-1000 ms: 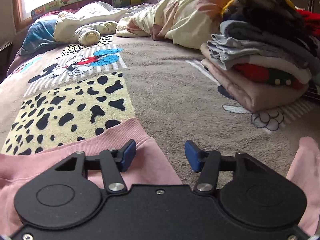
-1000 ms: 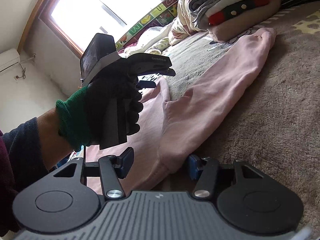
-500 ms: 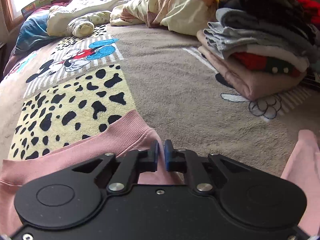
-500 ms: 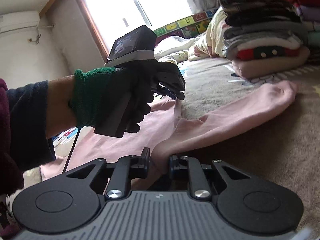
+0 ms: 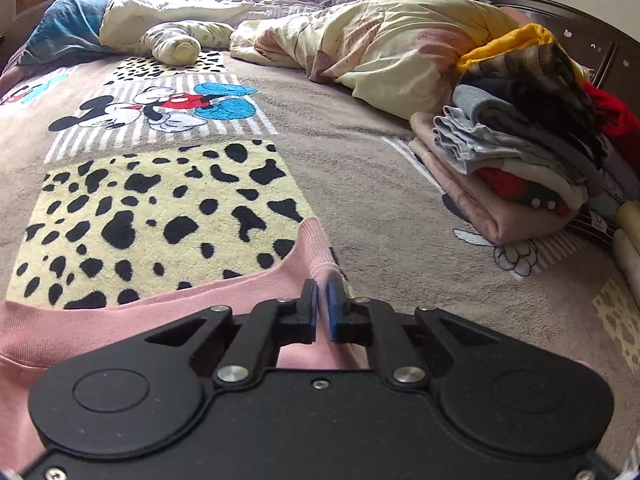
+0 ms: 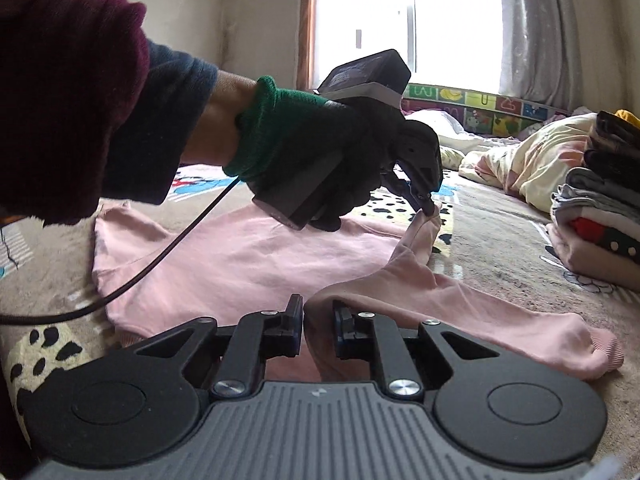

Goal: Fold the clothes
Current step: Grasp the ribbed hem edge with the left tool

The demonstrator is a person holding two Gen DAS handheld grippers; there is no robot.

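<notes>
My left gripper (image 5: 322,307) has its two blue pads pressed together on a ribbed corner of the one pink sweatshirt (image 5: 100,328), pinching the cloth. From the right wrist view I see the same gripper (image 6: 427,209) in a gloved hand (image 6: 320,160), with that corner lifted just off the bed. My right gripper (image 6: 318,326) pinches a raised fold of the sweatshirt (image 6: 240,256) where a sleeve meets the body; the pads are close together with cloth between them. That one sleeve (image 6: 520,328) runs out to the right, flat on the blanket (image 5: 380,208). The blanket carries one spotted patch (image 5: 160,216). Off to the right stands one stack of folded clothes (image 5: 520,168), well apart from the sweatshirt. A crumpled quilt (image 5: 392,48) lies beyond.
</notes>
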